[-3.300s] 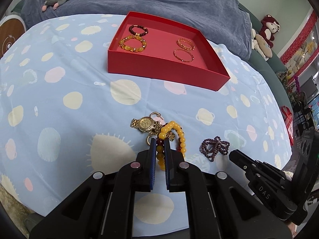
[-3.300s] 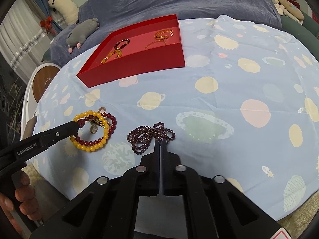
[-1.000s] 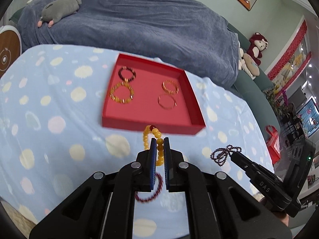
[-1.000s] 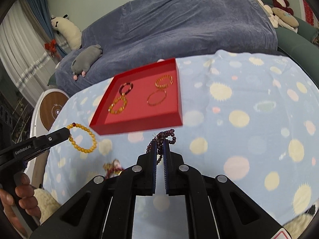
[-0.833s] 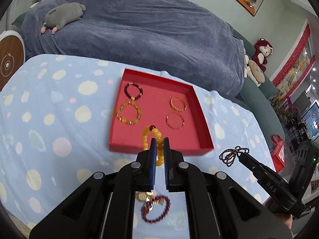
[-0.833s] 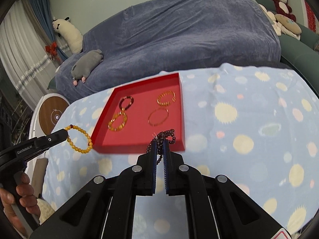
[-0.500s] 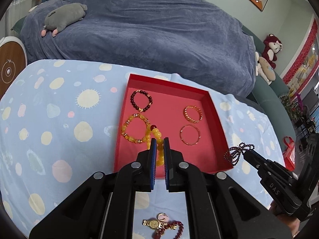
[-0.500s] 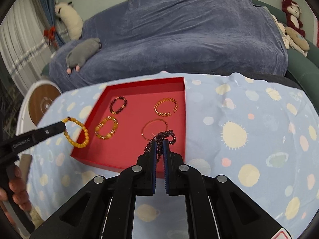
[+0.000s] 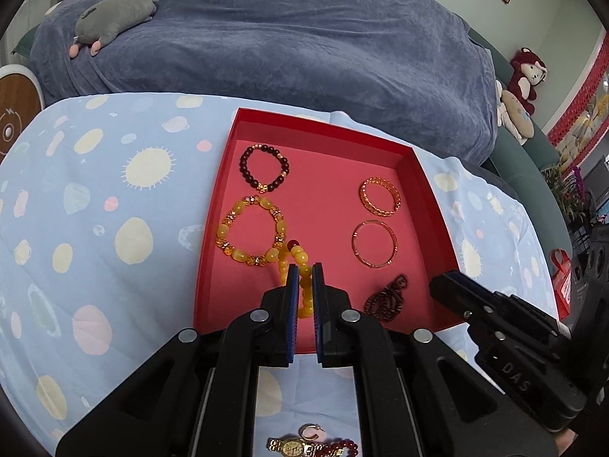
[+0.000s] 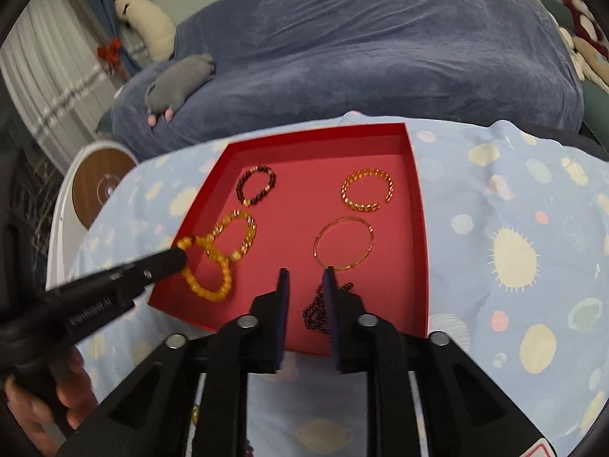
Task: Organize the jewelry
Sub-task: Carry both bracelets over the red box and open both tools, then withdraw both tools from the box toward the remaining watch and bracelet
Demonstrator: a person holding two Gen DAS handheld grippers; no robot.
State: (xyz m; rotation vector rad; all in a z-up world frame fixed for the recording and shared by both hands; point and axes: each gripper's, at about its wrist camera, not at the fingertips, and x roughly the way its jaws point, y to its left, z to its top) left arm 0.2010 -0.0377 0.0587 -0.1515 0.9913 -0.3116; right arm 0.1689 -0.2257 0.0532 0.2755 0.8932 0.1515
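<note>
A red tray (image 9: pixel 426 175) (image 10: pixel 418 228) lies on the blue spotted cloth. My left gripper (image 9: pixel 303 276) is shut on a yellow bead bracelet (image 9: pixel 300 270) (image 10: pixel 207 266) and holds it over the tray's near left part. My right gripper (image 10: pixel 306 280) is open over the tray's near right part; it also shows in the left wrist view (image 9: pixel 445 285). A dark purple bead strand (image 9: pixel 386 299) (image 10: pixel 318 310) lies in the tray below it. The tray also holds a dark bead bracelet (image 9: pixel 263 167), a yellow stone bracelet (image 9: pixel 251 230), a gold chain bangle (image 9: pixel 379 196) and a thin bangle (image 9: pixel 375 243).
A gold watch (image 9: pixel 293 446) and a red bead bracelet (image 9: pixel 338 447) lie on the cloth behind my left gripper. A sofa with a blue blanket (image 9: pixel 304 38) and a grey plush toy (image 9: pixel 114 11) stands beyond the table. A round white stand (image 10: pixel 99 182) is at the left.
Both grippers moved forward over the tray. My right gripper opened and the dark purple strand now lies in the tray. My left gripper still holds the yellow bracelet, now lower.
</note>
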